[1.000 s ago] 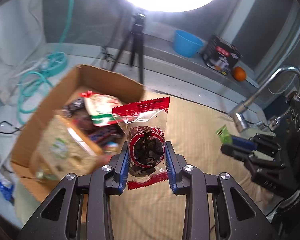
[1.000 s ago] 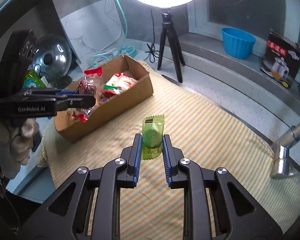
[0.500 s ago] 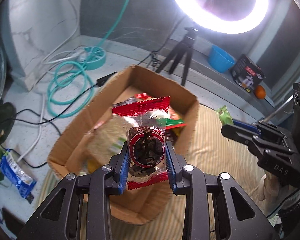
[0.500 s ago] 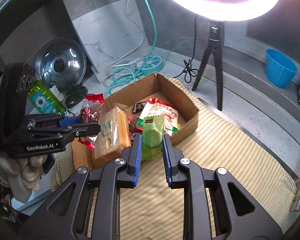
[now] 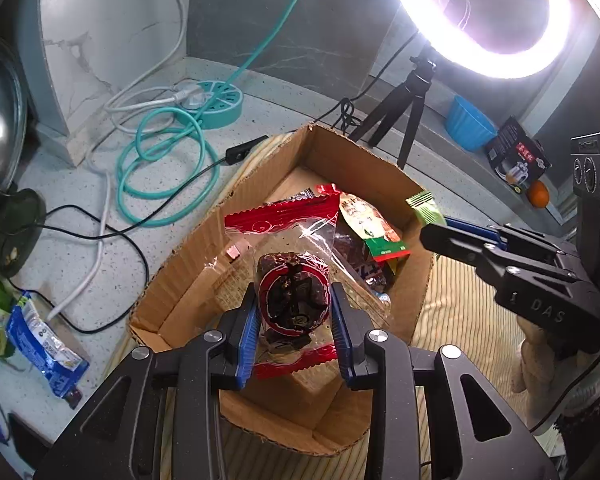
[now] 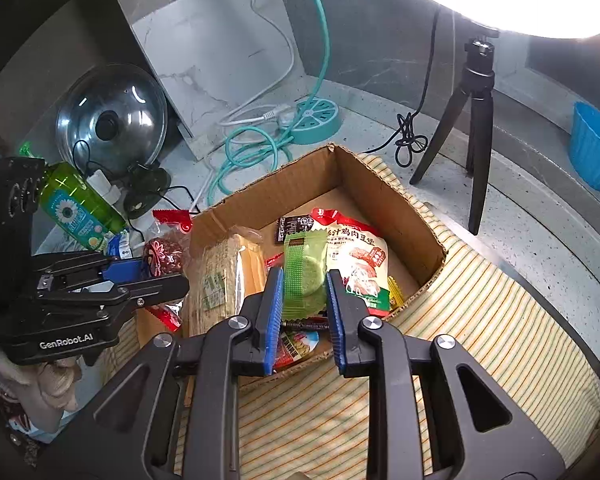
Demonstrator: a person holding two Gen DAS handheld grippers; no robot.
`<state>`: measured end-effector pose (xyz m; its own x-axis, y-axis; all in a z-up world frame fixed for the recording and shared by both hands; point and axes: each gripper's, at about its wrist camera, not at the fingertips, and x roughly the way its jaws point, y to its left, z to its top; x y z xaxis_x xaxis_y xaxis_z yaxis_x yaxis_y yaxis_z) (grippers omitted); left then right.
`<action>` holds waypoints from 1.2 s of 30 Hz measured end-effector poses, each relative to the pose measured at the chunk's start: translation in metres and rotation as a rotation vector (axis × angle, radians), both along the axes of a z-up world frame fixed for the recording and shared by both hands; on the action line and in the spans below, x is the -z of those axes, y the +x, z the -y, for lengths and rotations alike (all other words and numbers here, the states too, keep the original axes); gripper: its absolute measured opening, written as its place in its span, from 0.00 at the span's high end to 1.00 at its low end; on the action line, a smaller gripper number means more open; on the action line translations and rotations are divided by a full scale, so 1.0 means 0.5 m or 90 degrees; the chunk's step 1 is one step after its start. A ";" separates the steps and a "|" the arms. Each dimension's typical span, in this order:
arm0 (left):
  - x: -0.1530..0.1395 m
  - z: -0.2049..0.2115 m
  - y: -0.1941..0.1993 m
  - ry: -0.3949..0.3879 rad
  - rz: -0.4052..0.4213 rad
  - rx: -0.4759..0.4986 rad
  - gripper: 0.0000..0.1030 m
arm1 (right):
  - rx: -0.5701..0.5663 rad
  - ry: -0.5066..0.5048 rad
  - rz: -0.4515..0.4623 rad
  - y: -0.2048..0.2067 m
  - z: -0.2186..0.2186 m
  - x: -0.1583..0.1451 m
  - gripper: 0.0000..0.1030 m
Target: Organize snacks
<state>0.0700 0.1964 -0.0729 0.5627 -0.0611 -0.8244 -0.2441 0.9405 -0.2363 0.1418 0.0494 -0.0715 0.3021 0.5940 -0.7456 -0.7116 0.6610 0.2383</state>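
Note:
My left gripper point(image 5: 294, 320) is shut on a red-and-clear packet with a dark round snack point(image 5: 290, 272), held above the near end of the open cardboard box point(image 5: 364, 160). My right gripper point(image 6: 303, 304) is shut on a small green snack packet point(image 6: 303, 272), held over the box point(image 6: 384, 196). The box holds several snacks: a white and red packet point(image 6: 358, 256), a tan cracker pack point(image 6: 220, 276). The right gripper with the green packet point(image 5: 424, 210) shows at the right in the left wrist view. The left gripper point(image 6: 160, 276) shows at the left in the right wrist view.
The box sits on a striped cloth point(image 6: 480, 320). Behind it stand a ring light tripod point(image 6: 476, 120), teal hose and power strip point(image 6: 316, 114), blue bowl point(image 6: 596, 148). At the left are a pot lid point(image 6: 112, 120), a green bottle point(image 6: 76, 208) and loose packets point(image 5: 40, 340).
Both grippers have moved with their packets toward and over the box; the box now fills the middle of both views. Both grips are unchanged.

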 end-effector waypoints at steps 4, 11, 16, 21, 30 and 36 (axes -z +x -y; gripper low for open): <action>-0.003 -0.004 0.003 0.005 0.002 -0.001 0.69 | -0.001 -0.002 0.002 0.003 -0.009 0.001 0.72; -0.004 -0.012 0.007 0.010 0.000 -0.011 0.69 | 0.003 0.001 0.010 0.005 -0.007 -0.004 0.51; -0.008 -0.012 0.009 0.018 0.005 -0.013 0.53 | 0.005 0.000 0.025 0.001 -0.001 -0.010 0.32; -0.018 -0.007 0.006 0.034 0.014 -0.012 0.42 | 0.016 0.000 0.038 0.000 0.012 -0.020 0.17; -0.047 0.004 -0.009 0.061 0.037 -0.016 0.42 | 0.032 0.003 0.059 -0.011 0.041 -0.040 0.08; -0.059 0.012 -0.024 0.078 0.046 -0.023 0.36 | 0.032 0.001 0.067 -0.027 0.053 -0.048 0.03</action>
<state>0.0583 0.1906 -0.0434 0.6203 0.0591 -0.7821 -0.2646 0.9545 -0.1378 0.1280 0.0227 -0.0477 0.4077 0.5779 -0.7070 -0.6990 0.6957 0.1656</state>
